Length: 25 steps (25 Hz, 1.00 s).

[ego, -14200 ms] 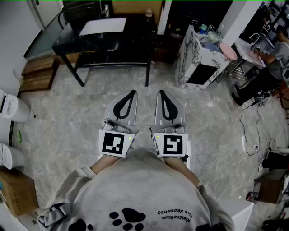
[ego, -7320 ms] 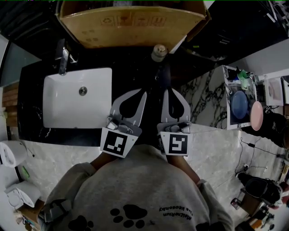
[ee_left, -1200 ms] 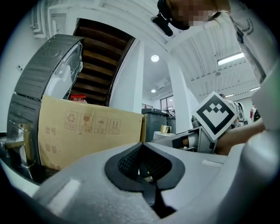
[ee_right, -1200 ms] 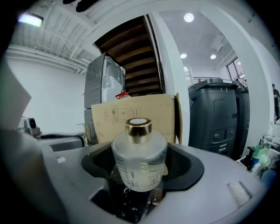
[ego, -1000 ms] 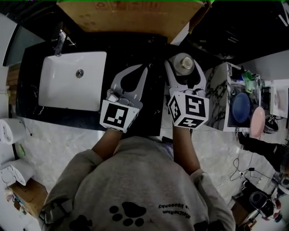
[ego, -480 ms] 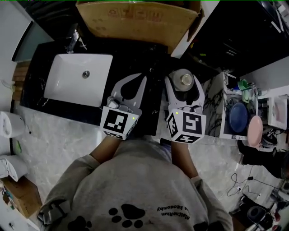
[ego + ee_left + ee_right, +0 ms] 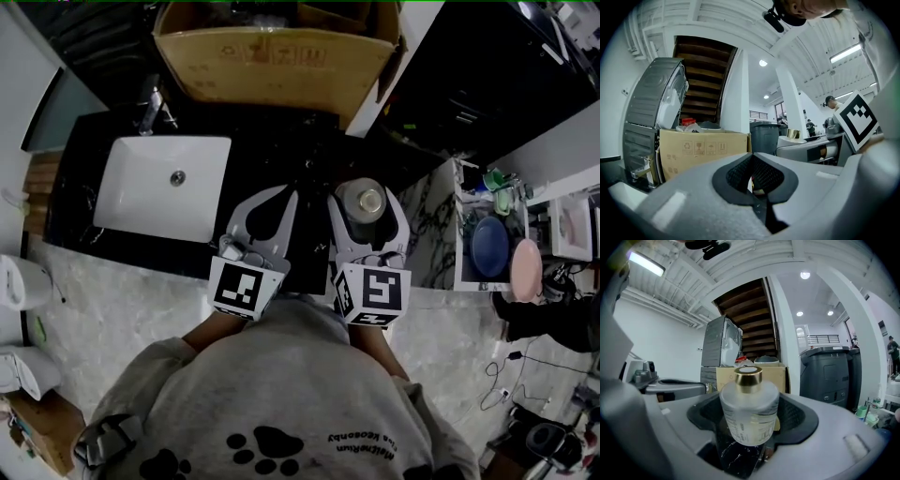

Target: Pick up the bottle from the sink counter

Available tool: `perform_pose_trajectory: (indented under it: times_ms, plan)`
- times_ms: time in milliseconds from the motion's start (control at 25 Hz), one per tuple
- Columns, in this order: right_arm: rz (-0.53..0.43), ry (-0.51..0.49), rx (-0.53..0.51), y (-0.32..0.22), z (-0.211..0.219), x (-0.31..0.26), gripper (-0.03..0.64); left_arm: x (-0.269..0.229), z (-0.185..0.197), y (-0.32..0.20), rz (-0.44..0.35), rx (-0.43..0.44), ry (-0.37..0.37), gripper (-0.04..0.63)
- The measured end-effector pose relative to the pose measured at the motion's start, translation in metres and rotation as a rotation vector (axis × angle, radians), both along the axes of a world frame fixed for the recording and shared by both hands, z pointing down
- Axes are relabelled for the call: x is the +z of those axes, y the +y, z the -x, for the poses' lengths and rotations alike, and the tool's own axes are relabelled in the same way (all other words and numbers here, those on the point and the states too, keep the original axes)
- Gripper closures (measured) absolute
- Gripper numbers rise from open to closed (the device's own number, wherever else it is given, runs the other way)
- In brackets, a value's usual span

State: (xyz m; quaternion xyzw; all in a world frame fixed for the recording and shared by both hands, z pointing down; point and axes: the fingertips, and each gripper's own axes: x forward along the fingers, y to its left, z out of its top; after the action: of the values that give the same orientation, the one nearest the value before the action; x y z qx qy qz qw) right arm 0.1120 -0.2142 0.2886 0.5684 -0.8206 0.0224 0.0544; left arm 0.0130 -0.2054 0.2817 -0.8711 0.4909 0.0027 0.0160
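Observation:
A frosted glass bottle with a gold cap sits between the jaws of my right gripper, which is shut on its body. In the right gripper view the bottle stands upright, filling the gap of the right gripper, with black marble showing just under it. It hangs over the front part of the black sink counter. My left gripper hovers beside it on the left, shut with nothing in it; in the left gripper view its tips meet.
A white sink basin with a faucet takes up the counter's left. A cardboard box stands behind the counter. To the right is a marble-patterned stand holding a blue plate and a pink plate.
The right gripper has drawn back from the rear of the counter toward the person with the bottle in it. The left gripper has kept alongside, still shut.

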Motion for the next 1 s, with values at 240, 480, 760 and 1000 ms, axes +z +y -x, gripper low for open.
perform_pose_trajectory:
  times_ms: [240, 480, 760, 1000]
  plan:
    - [0.037, 0.0, 0.006, 0.012, 0.011, 0.013, 0.285, 0.006, 0.004, 0.007, 0.021, 0.019, -0.013, 0.594]
    - [0.073, 0.015, -0.014, 0.017, 0.018, 0.025, 0.285, 0.012, 0.005, 0.009, 0.036, 0.032, -0.013, 0.594]
    - [0.09, 0.026, -0.047, 0.026, 0.024, 0.032, 0.285, 0.018, 0.007, 0.017, 0.029, 0.026, -0.021, 0.594]
    - [0.063, 0.03, -0.078, 0.028, 0.029, 0.03, 0.285, 0.018, 0.008, 0.022, 0.022, 0.013, -0.022, 0.594]
